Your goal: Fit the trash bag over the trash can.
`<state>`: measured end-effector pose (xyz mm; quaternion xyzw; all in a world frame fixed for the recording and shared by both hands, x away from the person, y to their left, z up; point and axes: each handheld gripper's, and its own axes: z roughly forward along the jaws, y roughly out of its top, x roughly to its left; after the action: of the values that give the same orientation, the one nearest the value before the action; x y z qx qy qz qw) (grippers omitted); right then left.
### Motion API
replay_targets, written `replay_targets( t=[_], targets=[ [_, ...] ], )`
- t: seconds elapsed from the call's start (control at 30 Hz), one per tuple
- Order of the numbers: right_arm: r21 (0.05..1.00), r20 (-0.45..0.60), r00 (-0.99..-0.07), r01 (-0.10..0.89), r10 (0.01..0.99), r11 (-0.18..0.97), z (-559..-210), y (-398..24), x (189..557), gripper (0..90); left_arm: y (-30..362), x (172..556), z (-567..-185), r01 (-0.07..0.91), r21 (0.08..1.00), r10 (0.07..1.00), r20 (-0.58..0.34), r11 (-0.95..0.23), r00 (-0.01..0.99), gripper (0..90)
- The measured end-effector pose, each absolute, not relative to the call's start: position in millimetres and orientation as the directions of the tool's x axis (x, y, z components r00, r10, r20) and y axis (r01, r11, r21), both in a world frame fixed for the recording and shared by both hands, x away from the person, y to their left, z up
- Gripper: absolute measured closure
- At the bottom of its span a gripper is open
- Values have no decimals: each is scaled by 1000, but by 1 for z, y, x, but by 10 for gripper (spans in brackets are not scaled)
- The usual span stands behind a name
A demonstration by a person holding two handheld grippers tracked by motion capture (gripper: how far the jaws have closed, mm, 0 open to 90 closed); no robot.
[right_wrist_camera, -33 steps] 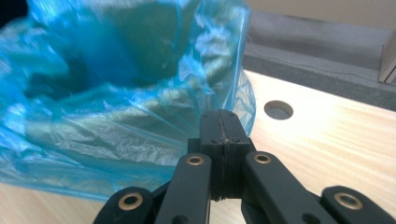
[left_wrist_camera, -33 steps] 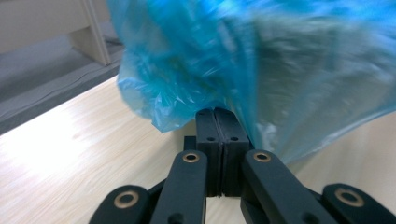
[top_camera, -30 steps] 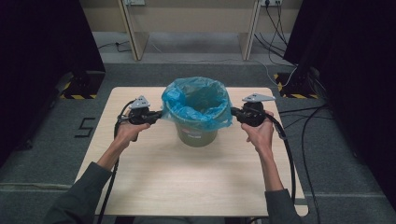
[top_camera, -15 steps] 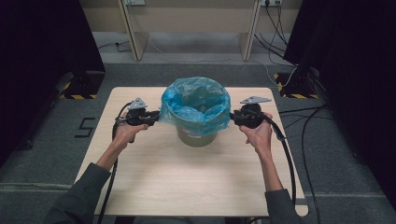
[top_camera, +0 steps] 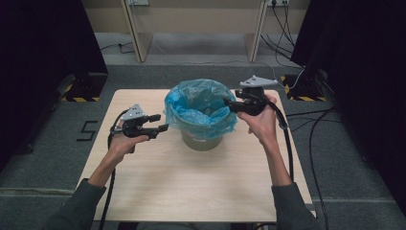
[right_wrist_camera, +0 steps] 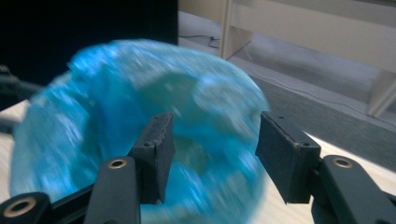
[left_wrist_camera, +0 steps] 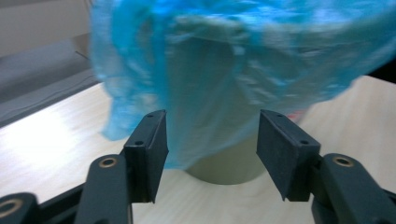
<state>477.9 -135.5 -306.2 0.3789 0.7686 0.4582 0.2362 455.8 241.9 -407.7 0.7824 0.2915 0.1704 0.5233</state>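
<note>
A green bin (top_camera: pixel 202 140) lined with a blue plastic bag (top_camera: pixel 201 108) stands at the middle of the wooden table (top_camera: pixel 191 191). My left gripper (top_camera: pixel 160 122) hovers to the left of the bin and apart from the bag. Its jaws have just been opening and nothing is between them. In the left gripper view, the left gripper (left_wrist_camera: pixel 212 128) faces the bag's hanging skirt (left_wrist_camera: pixel 233 60) and the bin (left_wrist_camera: pixel 229 163). My right gripper (top_camera: pixel 229 104) is raised at the bag's right rim, its jaws just opened too. In the right gripper view, the right gripper (right_wrist_camera: pixel 215 128) looks down into the blurred bag (right_wrist_camera: pixel 93 140).
Behind the table stand desk legs (top_camera: pixel 134 33) on a grey floor. Cables (top_camera: pixel 311 124) run over the floor at the right. Black curtains close in both sides, with striped yellow-black bases (top_camera: pixel 79 98) at their feet.
Both grippers were shut on the bag's rim at either side and have let go. The left one drew back left and toward the person. The right one rose.
</note>
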Motion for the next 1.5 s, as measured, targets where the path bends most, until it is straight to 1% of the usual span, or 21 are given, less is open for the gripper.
replay_targets(
  t=[0.07,0.17,0.2,0.23,0.3,0.37,0.43,0.47,0.5,0.53,0.57,0.63,0.77,0.8,0.87,1.1,1.13,1.2,1.3,1.4,1.5],
  targets=[
    [875,-23,-635,361,772,323,-299,-114,490,440,240,449,-410,279,913,620,-38,-297,784,398],
    [872,-14,-664,359,748,334,-295,-95,501,439,241,441,-414,278,910,608,-37,-307,793,376],
    [865,-10,-679,362,734,346,-293,-82,508,439,243,436,-420,280,906,608,-32,-318,794,365],
    [865,-10,-679,362,734,346,-293,-82,508,439,243,436,-420,280,906,608,-32,-318,794,362],
    [850,-18,-695,367,718,377,-294,-61,518,444,247,432,-428,291,899,611,-33,-328,791,358],
    [844,-15,-704,371,710,386,-294,-54,520,448,253,428,-440,306,889,622,-31,-341,782,356],
    [814,-37,-718,382,695,437,-296,-34,530,451,261,424,-455,339,878,632,-55,-338,773,354],
    [806,-33,-719,392,695,443,-297,-30,533,451,263,422,-461,349,873,636,-59,-341,770,354],
    [795,-35,-722,399,691,458,-299,-25,536,451,263,422,-461,349,873,636,-59,-341,770,354],
    [783,-30,-721,414,692,465,-301,-20,540,451,268,418,-473,364,857,647,-48,-365,761,354],
    [783,-30,-721,414,692,465,-301,-20,540,451,268,418,-473,364,857,647,-48,-365,761,353],
    [745,-32,-721,445,693,497,-310,-10,551,452,273,416,-483,381,843,658,-42,-381,752,353],
    [719,-22,-716,474,698,509,-320,-7,562,457,277,414,-492,398,830,666,-45,-389,745,352],
    [700,-8,-708,500,706,510,-325,-6,567,457,279,414,-498,413,818,664,-52,-400,746,352],
    [682,-5,-698,521,716,513,-332,-7,573,457,281,414,-501,420,809,668,-45,-412,743,351],
    [656,6,-690,549,724,518,-345,-7,583,448,283,414,-513,445,790,676,-53,-422,735,350],
    [642,-7,-699,545,715,539,-350,-6,585,442,283,414,-517,454,780,676,-54,-431,735,349],
    [638,-6,-696,551,718,539,-351,-6,585,441,283,413,-519,456,777,676,-55,-433,735,349],
    [644,-13,-698,542,716,540,-351,-6,584,439,285,412,-522,464,770,683,-51,-438,729,344],
    [686,-12,-695,517,719,512,-339,-8,578,439,287,412,-522,466,766,693,-36,-444,720,342],
    [705,-2,-690,513,723,491,-332,-10,575,432,286,411,-523,459,764,690,-24,-453,723,329]
  ],
)
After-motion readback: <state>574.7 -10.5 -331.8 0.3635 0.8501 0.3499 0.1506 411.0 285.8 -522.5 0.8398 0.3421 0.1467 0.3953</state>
